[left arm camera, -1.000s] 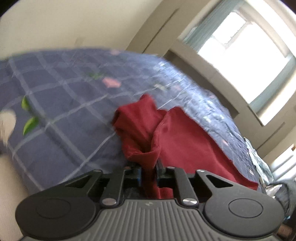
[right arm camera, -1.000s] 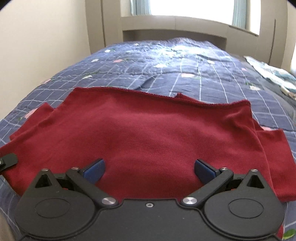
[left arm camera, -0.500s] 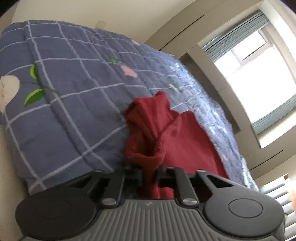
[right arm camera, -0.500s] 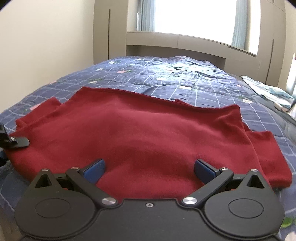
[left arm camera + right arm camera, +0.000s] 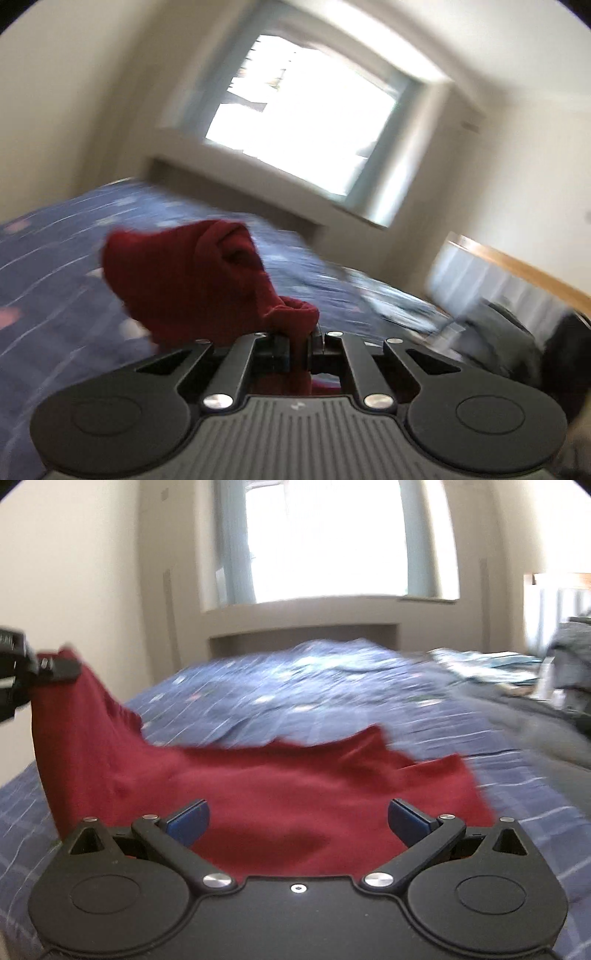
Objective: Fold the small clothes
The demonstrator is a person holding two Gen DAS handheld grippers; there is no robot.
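At the far left of the right wrist view, the left gripper (image 5: 55, 668) stood raised above the bed, its black tip clamped on one corner of the red garment (image 5: 280, 805), so that the cloth rose from the bedspread in a steep fold up to the pinch. In its own view the left gripper (image 5: 297, 345) had its jaws drawn nearly together, with a bunch of the red garment (image 5: 184, 280) squeezed between them; the fabric stood up ahead of the fingers in a loose, hollow hump, lifted clear of the blue checked bedspread (image 5: 55, 266) behind it. That picture was blurred, and the window (image 5: 303, 122) sat tilted across the upper part of it. Toward the middle of the right wrist view, most of the garment lay spread flat on the blue checked bedspread (image 5: 295, 701), its far edge uneven and a sleeve reaching out to the right. The right gripper (image 5: 297, 821) hovered low over the near part of the cloth with its blue-padded fingers (image 5: 188, 818) spread wide, nothing pinched between them. Farther right, at the bed's edge, lay pale patterned fabric (image 5: 491, 664) and a grey heap (image 5: 572, 646), too blurred to identify.
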